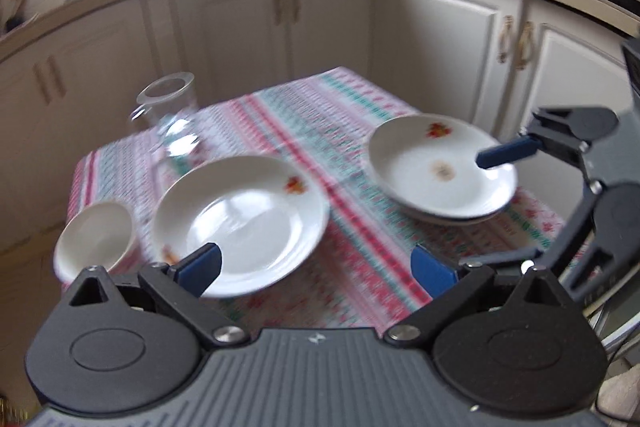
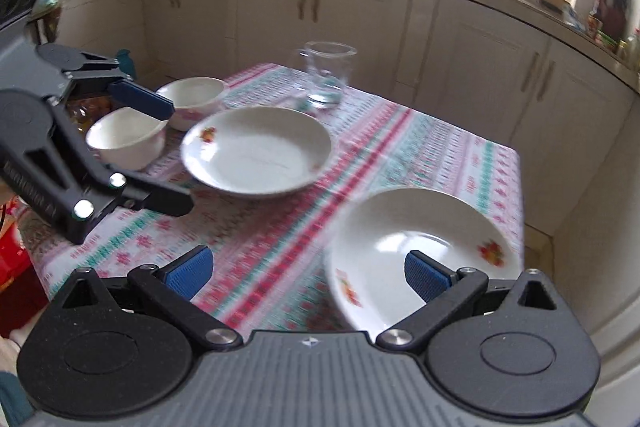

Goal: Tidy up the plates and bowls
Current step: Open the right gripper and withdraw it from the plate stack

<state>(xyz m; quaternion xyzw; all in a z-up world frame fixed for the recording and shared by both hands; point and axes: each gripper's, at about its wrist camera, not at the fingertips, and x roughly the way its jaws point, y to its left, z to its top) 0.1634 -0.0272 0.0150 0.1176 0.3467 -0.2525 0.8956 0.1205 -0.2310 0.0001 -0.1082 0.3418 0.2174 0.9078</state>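
While both views are blurring, the left gripper (image 1: pixel 316 269) is hanging wide open and empty beside the near plate (image 1: pixel 240 223), and the right gripper (image 2: pixel 306 275), equally open and empty, is straddling the stacked plate (image 2: pixel 420 247), probably lining up for a rim grasp.

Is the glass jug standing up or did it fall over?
Standing up. The glass jug sits upright on the tablecloth, its open rim facing up. It looks mostly empty.
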